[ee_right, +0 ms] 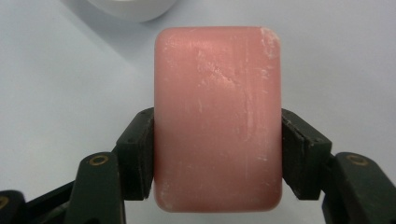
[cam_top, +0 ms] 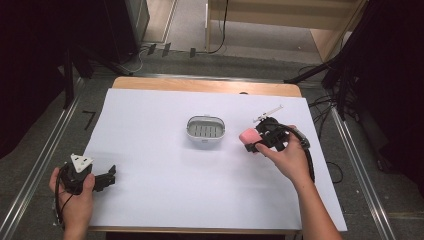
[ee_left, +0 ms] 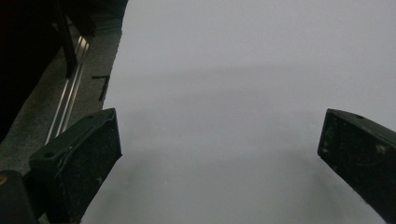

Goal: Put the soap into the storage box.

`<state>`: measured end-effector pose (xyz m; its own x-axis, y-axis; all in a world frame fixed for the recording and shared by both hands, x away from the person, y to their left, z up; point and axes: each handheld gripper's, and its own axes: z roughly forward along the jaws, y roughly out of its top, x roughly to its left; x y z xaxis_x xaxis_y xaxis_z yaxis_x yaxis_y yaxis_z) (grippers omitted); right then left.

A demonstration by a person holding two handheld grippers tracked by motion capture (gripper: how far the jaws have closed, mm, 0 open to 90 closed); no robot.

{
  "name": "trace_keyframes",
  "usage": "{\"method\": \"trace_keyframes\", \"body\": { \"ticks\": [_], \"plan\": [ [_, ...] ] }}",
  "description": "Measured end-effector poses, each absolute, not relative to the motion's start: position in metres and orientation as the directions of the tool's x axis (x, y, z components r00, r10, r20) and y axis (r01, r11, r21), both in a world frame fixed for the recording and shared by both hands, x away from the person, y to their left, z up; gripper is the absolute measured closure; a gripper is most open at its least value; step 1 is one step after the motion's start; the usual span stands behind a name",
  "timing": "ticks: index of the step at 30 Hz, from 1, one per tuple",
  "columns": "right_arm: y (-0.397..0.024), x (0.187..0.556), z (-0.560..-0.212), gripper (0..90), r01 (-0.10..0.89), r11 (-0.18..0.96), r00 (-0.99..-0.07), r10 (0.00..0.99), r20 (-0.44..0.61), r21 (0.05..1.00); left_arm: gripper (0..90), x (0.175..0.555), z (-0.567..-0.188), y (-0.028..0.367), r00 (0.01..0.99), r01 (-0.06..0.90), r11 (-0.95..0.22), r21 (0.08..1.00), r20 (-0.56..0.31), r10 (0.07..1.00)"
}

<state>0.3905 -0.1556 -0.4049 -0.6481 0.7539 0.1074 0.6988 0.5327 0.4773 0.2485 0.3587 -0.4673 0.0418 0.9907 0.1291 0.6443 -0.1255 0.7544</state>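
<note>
A pink bar of soap [ee_right: 217, 116] is clamped between the two black jaws of my right gripper [ee_right: 217, 154], which is shut on its long sides. From the high view the pink soap [cam_top: 248, 136] hangs just off the white sheet, a little right of the white soap dish [cam_top: 205, 130], with the right gripper [cam_top: 256, 142] behind it. My left gripper [cam_top: 111, 176] rests at the sheet's front left corner. Its jaws stand wide apart over bare white paper, nothing between its fingertips [ee_left: 86, 154].
The white sheet [cam_top: 165, 190] covers most of the wooden table [cam_top: 200, 85]. The soap dish's rim [ee_right: 130, 11] shows at the top of the right gripper view. Metal rails [cam_top: 40, 170] run along both sides of the table, and dark floor and cables lie beyond.
</note>
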Motion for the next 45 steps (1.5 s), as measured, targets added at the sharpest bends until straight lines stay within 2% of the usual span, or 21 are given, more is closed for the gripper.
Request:
{"method": "trace_keyframes", "body": {
  "ticks": [34,45],
  "plan": [
    [-0.102,0.406,-0.379,38.3,0.574,0.647,-0.773,0.630,0.073,0.502,0.0,0.248,-0.467,0.360,0.044,0.646,-0.121,0.754,0.122,0.992],
    [-0.077,0.418,-0.379,38.3,0.491,0.699,-0.825,0.564,0.021,0.520,0.0,0.248,-0.467,0.360,0.045,0.646,-0.119,0.754,0.118,0.992]
  ]
}}
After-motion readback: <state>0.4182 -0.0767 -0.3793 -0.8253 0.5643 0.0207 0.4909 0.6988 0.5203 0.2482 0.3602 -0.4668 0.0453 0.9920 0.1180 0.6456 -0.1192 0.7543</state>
